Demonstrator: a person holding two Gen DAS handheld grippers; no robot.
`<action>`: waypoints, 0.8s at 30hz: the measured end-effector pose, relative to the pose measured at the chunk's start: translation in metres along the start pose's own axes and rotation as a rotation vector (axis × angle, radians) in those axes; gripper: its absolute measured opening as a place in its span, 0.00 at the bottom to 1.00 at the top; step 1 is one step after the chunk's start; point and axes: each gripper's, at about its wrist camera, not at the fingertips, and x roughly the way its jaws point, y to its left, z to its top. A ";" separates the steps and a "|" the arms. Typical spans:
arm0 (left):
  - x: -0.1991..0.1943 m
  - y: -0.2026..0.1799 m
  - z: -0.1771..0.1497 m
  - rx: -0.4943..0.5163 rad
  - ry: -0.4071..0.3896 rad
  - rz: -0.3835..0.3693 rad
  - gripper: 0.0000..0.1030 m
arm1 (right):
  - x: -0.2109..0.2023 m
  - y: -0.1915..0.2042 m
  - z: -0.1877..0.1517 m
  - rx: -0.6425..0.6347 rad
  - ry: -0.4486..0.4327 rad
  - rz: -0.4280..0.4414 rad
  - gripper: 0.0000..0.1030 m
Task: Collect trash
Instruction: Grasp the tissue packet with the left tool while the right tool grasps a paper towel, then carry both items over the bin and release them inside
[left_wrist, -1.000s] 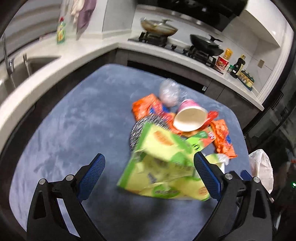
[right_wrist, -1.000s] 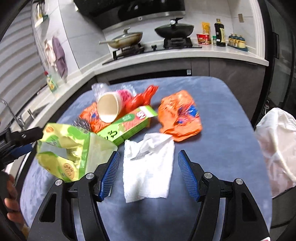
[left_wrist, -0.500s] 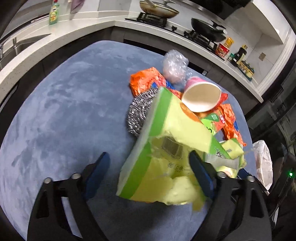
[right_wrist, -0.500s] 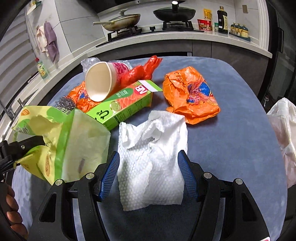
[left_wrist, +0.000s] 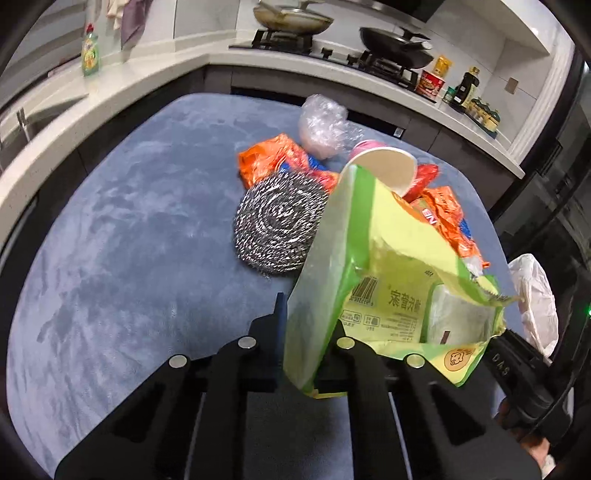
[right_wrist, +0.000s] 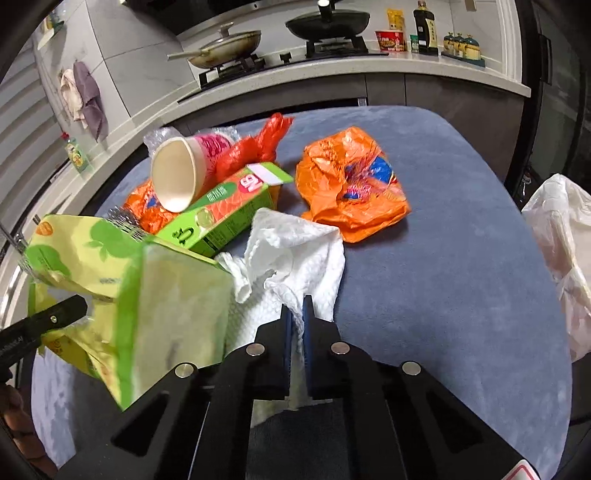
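My left gripper (left_wrist: 299, 325) is shut on a yellow-green snack bag (left_wrist: 384, 280), holding it up off the blue table; the bag also shows at the left of the right wrist view (right_wrist: 140, 295). My right gripper (right_wrist: 297, 317) is shut on a white paper towel (right_wrist: 291, 254) lying on the table. Behind lie a steel wool scourer (left_wrist: 277, 225), a paper cup (right_wrist: 177, 177), a green carton (right_wrist: 221, 214), an orange wrapper (right_wrist: 351, 184), a red plastic bag (right_wrist: 258, 144) and clear crumpled plastic (left_wrist: 321, 125).
A white plastic bag (right_wrist: 557, 243) hangs off the table's right edge. The kitchen counter (left_wrist: 122, 85) wraps around behind, with stove, pans (right_wrist: 328, 22) and bottles. The blue table top (left_wrist: 122, 243) is bare on the left.
Both grippers have closed: the left onto the yellow-green bag, lifting it, and the right onto the paper towel, bunching it between its fingers.
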 end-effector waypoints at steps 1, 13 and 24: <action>-0.004 -0.003 -0.001 0.012 -0.009 0.007 0.10 | -0.004 0.000 0.001 -0.001 -0.009 0.002 0.05; -0.060 -0.062 0.003 0.138 -0.109 -0.040 0.09 | -0.109 -0.034 0.018 0.038 -0.242 0.008 0.05; -0.071 -0.163 0.014 0.302 -0.166 -0.125 0.09 | -0.191 -0.105 0.035 0.107 -0.429 -0.099 0.05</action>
